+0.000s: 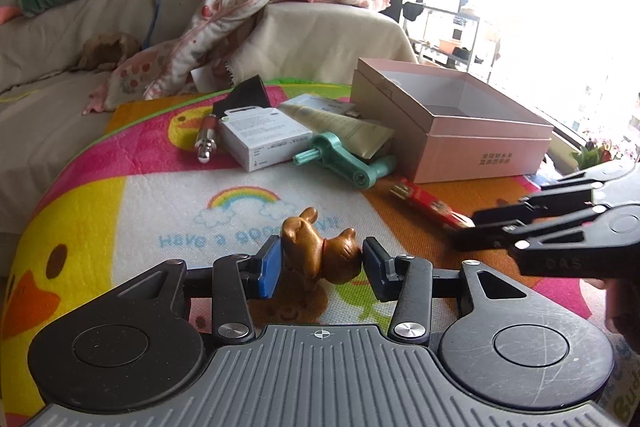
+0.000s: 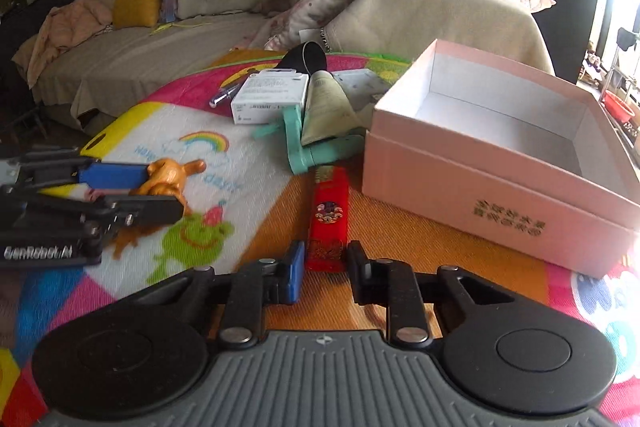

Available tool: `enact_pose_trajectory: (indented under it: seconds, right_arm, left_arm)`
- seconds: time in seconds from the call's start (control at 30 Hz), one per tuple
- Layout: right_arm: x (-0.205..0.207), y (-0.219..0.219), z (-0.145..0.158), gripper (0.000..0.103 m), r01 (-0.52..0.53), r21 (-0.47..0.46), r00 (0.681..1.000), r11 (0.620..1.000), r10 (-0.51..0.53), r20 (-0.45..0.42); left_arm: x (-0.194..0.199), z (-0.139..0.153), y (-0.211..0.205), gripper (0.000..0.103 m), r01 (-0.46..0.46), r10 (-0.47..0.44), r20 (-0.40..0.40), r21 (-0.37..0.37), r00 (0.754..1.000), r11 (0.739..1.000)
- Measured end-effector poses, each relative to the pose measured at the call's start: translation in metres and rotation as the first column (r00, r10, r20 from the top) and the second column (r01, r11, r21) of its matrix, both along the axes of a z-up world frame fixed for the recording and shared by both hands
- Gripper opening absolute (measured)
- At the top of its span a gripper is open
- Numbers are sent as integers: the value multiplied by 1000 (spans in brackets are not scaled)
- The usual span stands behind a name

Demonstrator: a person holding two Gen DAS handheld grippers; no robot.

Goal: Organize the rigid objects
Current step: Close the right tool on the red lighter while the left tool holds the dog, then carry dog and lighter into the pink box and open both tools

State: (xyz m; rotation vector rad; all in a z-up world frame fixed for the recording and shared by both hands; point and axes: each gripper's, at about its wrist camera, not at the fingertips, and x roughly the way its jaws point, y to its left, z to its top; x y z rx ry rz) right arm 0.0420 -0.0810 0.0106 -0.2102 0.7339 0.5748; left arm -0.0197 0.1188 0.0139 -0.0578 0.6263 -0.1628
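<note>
Figurine [image 1: 320,251] between left tongs [image 1: 323,265]

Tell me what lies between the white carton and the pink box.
In the right wrist view, a beige tube and the teal plastic tool lie between the white carton and the pink box; a flat white packet sits behind them.

We note: pink box [image 2: 500,163] cut by frame edge at 3 o'clock; its gold print [image 2: 510,217] unreadable; green tool [image 2: 298,143] partly under tube [image 2: 326,107].
</note>
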Motion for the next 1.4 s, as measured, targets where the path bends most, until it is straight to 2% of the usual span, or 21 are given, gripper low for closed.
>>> enact_pose_trajectory:
  seconds: [0.13, 0.23, 0.3, 0.4, 0.5, 0.57, 0.6, 0.67, 0.8, 0.93, 1.07, 1.17, 1.27, 1.33, 1.4]
  right_arm:
    - [-24, -29, 4, 23, -58, -33, 998, 998, 58, -11]
    - [-31, -37, 6, 24, -71, -59, 997, 996, 72, 20]
    - [-26, -35, 8, 25, -62, -39, 998, 997, 63, 27]
    - [-8, -25, 9, 37, -51, 18, 998, 999, 51, 25]
    - [8, -12, 1, 38, -48, 17, 999, 999, 48, -1]
    - [8, -11, 0, 32, -59, 10, 998, 998, 59, -2]
    - [5, -12, 1, 23, -80, -2, 997, 997, 80, -5]
    - [-4, -22, 5, 22, -105, 9, 994, 994, 105, -10]
    - [-24, -51, 16, 4, -106, 32, 994, 994, 106, 9]
    - [-37, -82, 35, 4, -66, 71, 996, 995, 62, 58]
    - [-43, -103, 49, 4, -40, 88, 993, 995, 30, 111]
    - [-39, -104, 44, 9, -42, 94, 995, 995, 34, 89]
    - [-33, -91, 31, 24, -59, 102, 997, 993, 54, 49]
    - [-29, -77, 22, 38, -74, 90, 997, 993, 71, 42]
    - [-25, -61, 14, 44, -90, 73, 995, 993, 87, 45]
  left_arm:
    - [-2, 1, -7, 49, 35, -35, -1, -22, 999, 999]
    - [-4, 0, -15, 48, 61, -61, -6, -10, 998, 998]
    - [-6, 0, -21, 48, 73, -73, -6, 6, 997, 997]
    - [-9, 0, -26, 48, 89, -89, -14, 25, 996, 996]
    - [-10, 0, -30, 48, 91, -90, -20, 51, 996, 995]
    - [-11, 1, -32, 48, 90, -89, -20, 58, 996, 994]
    - [-11, 1, -33, 48, 93, -92, -19, 58, 996, 994]
    - [-12, 3, -37, 48, 111, -110, -17, 57, 994, 992]
    - [-16, 10, -59, 48, 180, -182, 5, 105, 983, 978]
    - [-18, 19, -83, 48, 230, -237, 25, 156, 971, 961]
    - [-19, 24, -96, 48, 263, -270, 21, 170, 963, 950]
    - [-20, 21, -97, 48, 259, -262, -2, 170, 965, 951]
    - [-20, 19, -91, 48, 234, -234, -19, 159, 972, 959]
    - [-20, 18, -85, 48, 217, -215, -27, 154, 976, 964]
    - [-20, 17, -80, 48, 205, -202, -33, 153, 979, 967]
